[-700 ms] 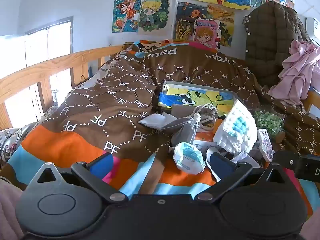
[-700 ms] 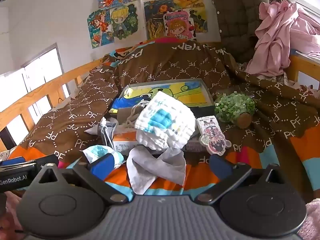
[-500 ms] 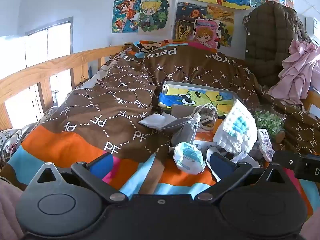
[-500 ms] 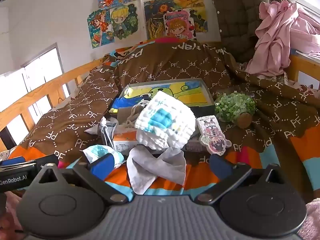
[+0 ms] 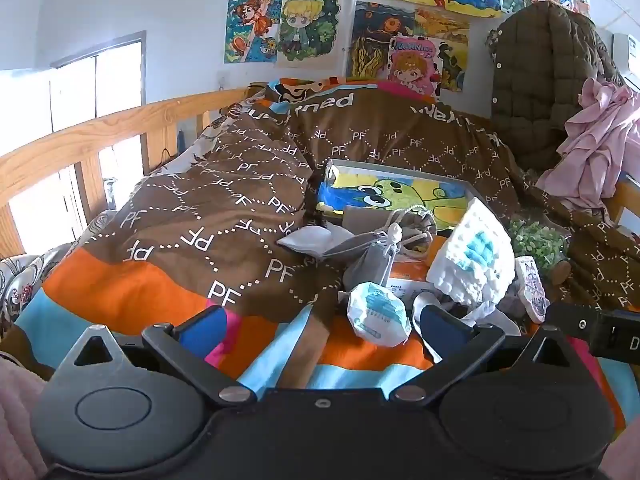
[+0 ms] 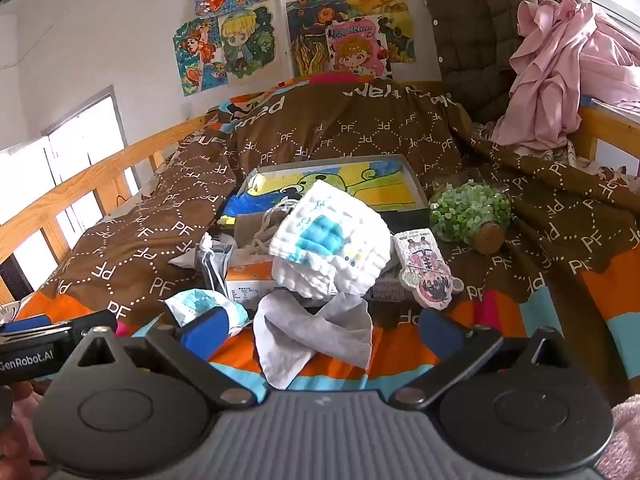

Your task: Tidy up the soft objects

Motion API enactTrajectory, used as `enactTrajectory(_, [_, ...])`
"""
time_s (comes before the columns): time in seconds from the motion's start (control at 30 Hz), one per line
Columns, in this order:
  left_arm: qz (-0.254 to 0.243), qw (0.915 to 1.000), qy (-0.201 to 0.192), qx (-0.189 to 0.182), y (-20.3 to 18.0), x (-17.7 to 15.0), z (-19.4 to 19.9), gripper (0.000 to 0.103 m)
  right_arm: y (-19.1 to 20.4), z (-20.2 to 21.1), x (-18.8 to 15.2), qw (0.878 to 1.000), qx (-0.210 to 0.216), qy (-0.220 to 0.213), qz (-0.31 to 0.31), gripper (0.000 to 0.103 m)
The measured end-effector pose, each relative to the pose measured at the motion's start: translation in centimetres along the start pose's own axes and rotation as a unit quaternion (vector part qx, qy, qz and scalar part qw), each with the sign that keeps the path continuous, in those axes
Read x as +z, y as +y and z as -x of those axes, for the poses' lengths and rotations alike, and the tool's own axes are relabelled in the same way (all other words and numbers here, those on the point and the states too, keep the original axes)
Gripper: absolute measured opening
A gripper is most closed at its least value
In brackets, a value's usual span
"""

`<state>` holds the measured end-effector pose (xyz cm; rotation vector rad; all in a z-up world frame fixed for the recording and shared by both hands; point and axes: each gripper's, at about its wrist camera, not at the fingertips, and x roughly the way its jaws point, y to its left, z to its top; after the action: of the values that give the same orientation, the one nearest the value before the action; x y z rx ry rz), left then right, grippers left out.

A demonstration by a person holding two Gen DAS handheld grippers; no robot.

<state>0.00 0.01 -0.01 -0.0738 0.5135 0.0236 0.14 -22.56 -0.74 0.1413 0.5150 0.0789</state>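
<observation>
Both jaws stand wide and hold nothing: the left gripper [image 5: 320, 322] hovers low over the quilt [image 5: 208, 216] on the bed, and the right gripper [image 6: 320, 326] hovers beside it, facing the same heap. Take the open box [image 6: 404, 168] with the cartoon lining as the landmark. Just in front of it, propped against a small orange carton [image 6: 248, 276], leans the folded white towel [image 6: 332, 248] with a blue patch. In front of that, nearest the right gripper, a crumpled grey cloth [image 6: 316, 332] lies flat on the quilt. To the front-left of the box sit a grey drawstring pouch [image 5: 372, 248] and a wrapped face mask [image 5: 378, 312], the mask close to the left gripper's right finger. To the right of the box are a jar of green beads [image 6: 468, 212] and a flat printed card [image 6: 426, 268] — neither of them soft, so I take them to be no part of the sorting.

Nothing appears sorted yet; the likely first pick is the grey cloth or the mask.

Risks, as I judge them: the cloth lies straight on the quilt, so closing low could pinch bedding along with it and drag the heap. The towel only leans, and a tug on the cloth, which seems to run under its lower edge, could topple it onto the card. The two grippers sit close — reaching for neighbouring pieces together could knock one against the other.
</observation>
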Motion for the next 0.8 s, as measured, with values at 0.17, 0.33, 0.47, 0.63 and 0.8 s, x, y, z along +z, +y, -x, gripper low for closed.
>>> enactTrajectory(0.17, [0.002, 1.0, 0.004, 0.0, -0.06, -0.68, -0.7, 0.102, 0.0, 0.0, 0.0, 1.0, 0.0, 0.0, -0.001, 0.103])
enactTrajectory(0.33, [0.002, 1.0, 0.006, 0.0, 0.1, -0.52, -0.46, 0.102, 0.01, -0.05, -0.03, 1.0, 0.0, 0.001, -0.001, 0.103])
enactTrajectory(0.47, [0.002, 1.0, 0.006, 0.0, 0.09, -0.49, -0.47, 0.102, 0.02, -0.11, -0.04, 1.0, 0.001, 0.001, -0.001, 0.103])
enactTrajectory(0.63, [0.002, 1.0, 0.007, 0.0, 0.1, -0.51, -0.49, 0.102, 0.02, -0.17, -0.05, 1.0, 0.001, 0.002, -0.001, 0.103])
enactTrajectory(0.8, [0.001, 1.0, 0.007, 0.0, 0.1, -0.5, -0.5, 0.102, 0.02, -0.24, -0.04, 1.0, 0.001, 0.002, -0.001, 0.103])
